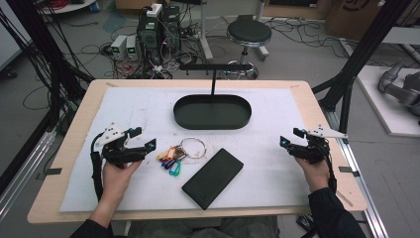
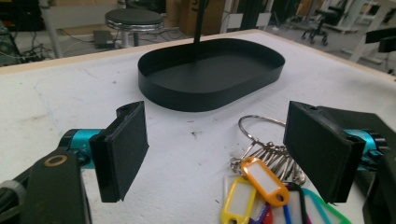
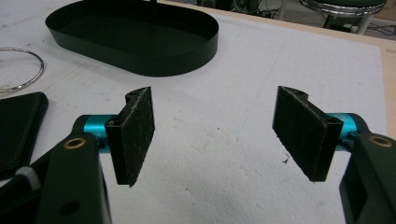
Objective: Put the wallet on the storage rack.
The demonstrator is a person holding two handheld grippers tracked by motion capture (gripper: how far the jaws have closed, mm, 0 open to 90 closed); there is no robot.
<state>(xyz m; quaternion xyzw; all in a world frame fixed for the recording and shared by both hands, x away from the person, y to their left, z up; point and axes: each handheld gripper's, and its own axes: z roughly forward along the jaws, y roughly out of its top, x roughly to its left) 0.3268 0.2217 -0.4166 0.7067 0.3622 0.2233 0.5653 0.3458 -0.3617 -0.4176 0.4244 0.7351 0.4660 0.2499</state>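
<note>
Coloured key tags (image 1: 170,159) just beside left tool (image 1: 144,138), jaws wide; right tool (image 1: 290,137) wide, empty.

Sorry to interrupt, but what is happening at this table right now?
A person holds a gripper in each hand over a white mat. The left gripper, jaws open, sits beside a bunch of keys with coloured tags. The right gripper, also open, hovers over bare mat. A black phone and black oval tray lie untouched.

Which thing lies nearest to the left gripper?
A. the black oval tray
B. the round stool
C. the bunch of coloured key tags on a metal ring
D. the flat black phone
C: the open left gripper sits right beside the bunch of coloured key tags on a metal ring; its own view shows them between its jaws.
</note>
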